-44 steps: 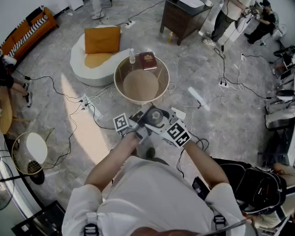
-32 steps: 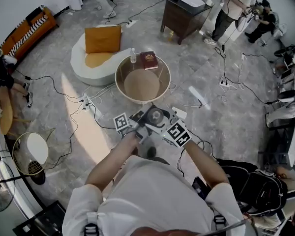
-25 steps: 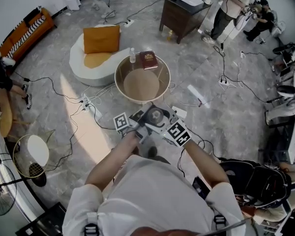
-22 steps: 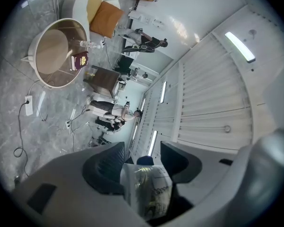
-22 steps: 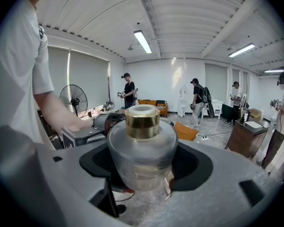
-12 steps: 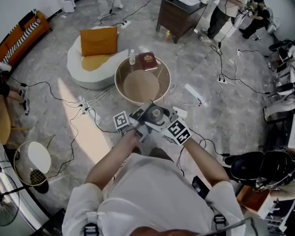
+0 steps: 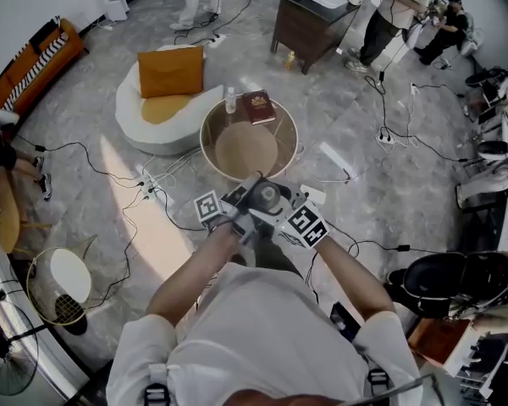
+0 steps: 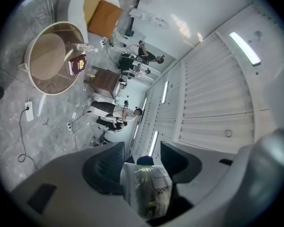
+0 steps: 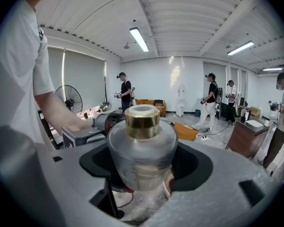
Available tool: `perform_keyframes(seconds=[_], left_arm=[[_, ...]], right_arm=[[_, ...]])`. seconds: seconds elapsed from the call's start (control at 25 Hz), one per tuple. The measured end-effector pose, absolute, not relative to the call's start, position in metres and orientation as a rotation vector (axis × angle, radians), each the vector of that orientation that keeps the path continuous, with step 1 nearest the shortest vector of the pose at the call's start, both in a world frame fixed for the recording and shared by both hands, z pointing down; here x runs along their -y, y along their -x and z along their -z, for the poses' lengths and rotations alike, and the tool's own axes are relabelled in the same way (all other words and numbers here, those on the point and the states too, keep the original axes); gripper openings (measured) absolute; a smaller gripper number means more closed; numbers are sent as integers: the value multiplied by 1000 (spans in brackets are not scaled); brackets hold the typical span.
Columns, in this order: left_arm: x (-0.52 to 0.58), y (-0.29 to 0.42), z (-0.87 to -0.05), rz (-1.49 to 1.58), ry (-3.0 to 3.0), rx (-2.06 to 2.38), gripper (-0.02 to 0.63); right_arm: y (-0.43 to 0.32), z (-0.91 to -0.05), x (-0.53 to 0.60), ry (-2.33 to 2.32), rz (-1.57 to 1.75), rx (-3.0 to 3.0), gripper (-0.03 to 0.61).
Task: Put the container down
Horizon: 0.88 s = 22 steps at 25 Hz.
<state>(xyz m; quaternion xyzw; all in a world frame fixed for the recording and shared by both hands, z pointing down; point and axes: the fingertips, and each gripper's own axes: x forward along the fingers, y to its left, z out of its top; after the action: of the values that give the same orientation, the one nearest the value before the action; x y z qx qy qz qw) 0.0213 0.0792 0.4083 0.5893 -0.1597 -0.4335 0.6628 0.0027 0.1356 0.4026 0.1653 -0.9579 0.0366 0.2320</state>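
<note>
Right jaws first: my right gripper (image 9: pixel 143 167) is clamped on a translucent grey round container with a gold neck (image 9: pixel 142 143), pads against its belly, neck up. My left gripper (image 8: pixel 143 168) is pinched on a clear print-marked piece (image 8: pixel 149 193); what it is, I cannot tell. From the head view, both grippers meet before my chest. The container is aloft between them over grey marble floor (image 7: pixel 389 184), near a round rimmed beige table (image 7: pixel 205 138) carrying a dark red book (image 7: pixel 257 106) and a small clear bottle (image 7: pixel 230 101).
</note>
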Motion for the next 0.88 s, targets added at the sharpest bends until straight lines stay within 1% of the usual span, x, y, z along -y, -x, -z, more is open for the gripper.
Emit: perform_keyframes(seconds=[0.32,0.88], left_arm=[[-25,-14,-424,1001,-1335,394,221],[103,-26,-448,1049,-1308,475,221]], right_arm=[[5,-414,-83,-416,-115,2654,333],[-12,-435,43,-296,-139,2653,333]])
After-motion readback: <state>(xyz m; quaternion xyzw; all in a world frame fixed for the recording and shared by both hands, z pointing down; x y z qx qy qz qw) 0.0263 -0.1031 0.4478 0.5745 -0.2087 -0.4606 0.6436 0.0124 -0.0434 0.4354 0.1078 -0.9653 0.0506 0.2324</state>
